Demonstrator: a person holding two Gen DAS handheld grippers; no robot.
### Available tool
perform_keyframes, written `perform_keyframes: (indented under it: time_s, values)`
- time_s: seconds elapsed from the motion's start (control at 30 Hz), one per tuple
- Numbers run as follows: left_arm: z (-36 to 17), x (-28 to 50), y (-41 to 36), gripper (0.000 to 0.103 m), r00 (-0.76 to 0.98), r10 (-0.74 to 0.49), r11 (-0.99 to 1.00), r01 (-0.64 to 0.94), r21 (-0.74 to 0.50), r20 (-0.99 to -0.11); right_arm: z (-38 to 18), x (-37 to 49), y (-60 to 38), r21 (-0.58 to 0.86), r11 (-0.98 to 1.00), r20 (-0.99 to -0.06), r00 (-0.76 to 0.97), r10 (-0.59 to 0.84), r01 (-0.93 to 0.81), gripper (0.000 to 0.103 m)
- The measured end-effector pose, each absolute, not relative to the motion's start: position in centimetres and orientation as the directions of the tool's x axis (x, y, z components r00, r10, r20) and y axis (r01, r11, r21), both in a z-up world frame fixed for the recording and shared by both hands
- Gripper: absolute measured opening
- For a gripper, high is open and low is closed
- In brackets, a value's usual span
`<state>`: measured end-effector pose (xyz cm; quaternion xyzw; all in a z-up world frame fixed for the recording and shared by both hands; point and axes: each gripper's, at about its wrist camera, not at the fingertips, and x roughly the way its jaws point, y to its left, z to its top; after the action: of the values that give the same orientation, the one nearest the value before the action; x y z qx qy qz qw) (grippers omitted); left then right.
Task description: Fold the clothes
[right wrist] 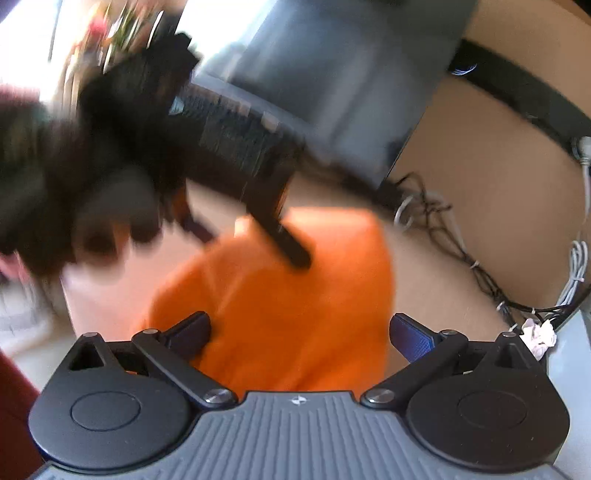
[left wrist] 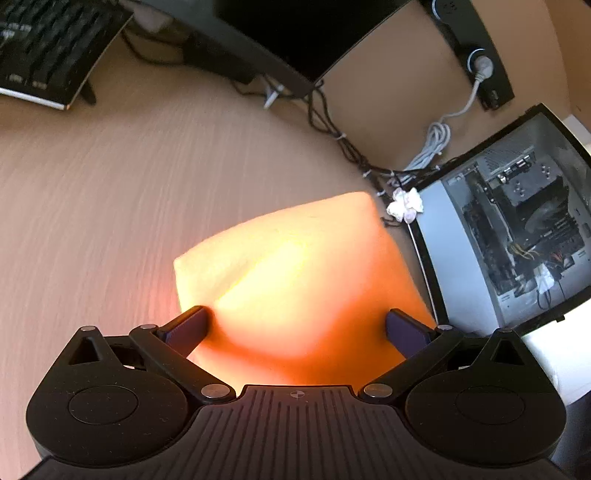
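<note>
The orange cloth (left wrist: 295,280) lies folded into a compact block on the wooden surface (left wrist: 110,192), near its right edge and just beside a glass-sided computer case (left wrist: 517,229); the left tongs (left wrist: 297,326) hang over it with jaws spread wide, gripping nothing, the cloth showing between the fingers; the right tongs (right wrist: 299,332) are likewise released above the same cloth, in a badly blurred view; a keyboard (left wrist: 48,48), a monitor (left wrist: 295,33) and tangled cables (left wrist: 354,151) sit toward the back
</note>
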<state>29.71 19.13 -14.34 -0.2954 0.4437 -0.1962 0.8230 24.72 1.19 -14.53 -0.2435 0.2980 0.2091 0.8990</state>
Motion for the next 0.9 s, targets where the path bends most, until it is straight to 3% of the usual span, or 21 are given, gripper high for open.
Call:
perform_keyframes:
  time_s: [0.17, 0.4, 0.53, 0.73, 0.83, 0.9]
  values:
    - [-14.3, 29.2, 19.5, 0.103, 0.524, -0.586, 0.750, 0.063, -0.658, -0.618, -16.0, 26.7, -1.9, -0.091, 0.874, -0.680, 0.671, 0.295, -0.477, 0.103]
    - [-14.6, 27.6, 21.3, 0.103, 0.475, -0.635, 0.696, 0.009, -0.718, -0.609, -15.0, 27.1, -2.2, -0.019, 0.895, -0.691, 0.652, 0.310, -0.446, 0.103]
    - [-14.2, 26.2, 20.7, 0.103, 0.413, -0.699, 0.667, 0.084, -0.740, -0.583, -12.5, 27.3, -4.4, 0.082, 0.937, -0.668, 0.678, 0.306, -0.341, 0.103]
    - [-11.6, 25.2, 17.2, 0.101, 0.329, -0.820, 0.564, 0.320, -0.761, -0.469, -10.7, 26.2, -6.6, 0.010, 0.993, -0.659, 0.746, 0.096, -0.119, 0.103]
    - [-10.0, 24.7, 16.3, 0.090, 0.289, -0.874, 0.484, 0.443, -0.755, -0.392, -11.0, 26.2, -5.9, -0.051, 0.999, -0.664, 0.748, -0.021, -0.017, 0.103]
    - [-10.1, 25.0, 15.7, 0.089, 0.263, -0.887, 0.461, 0.458, -0.760, -0.380, -11.0, 26.0, -4.9, -0.105, 0.993, -0.656, 0.747, -0.103, 0.044, 0.103]
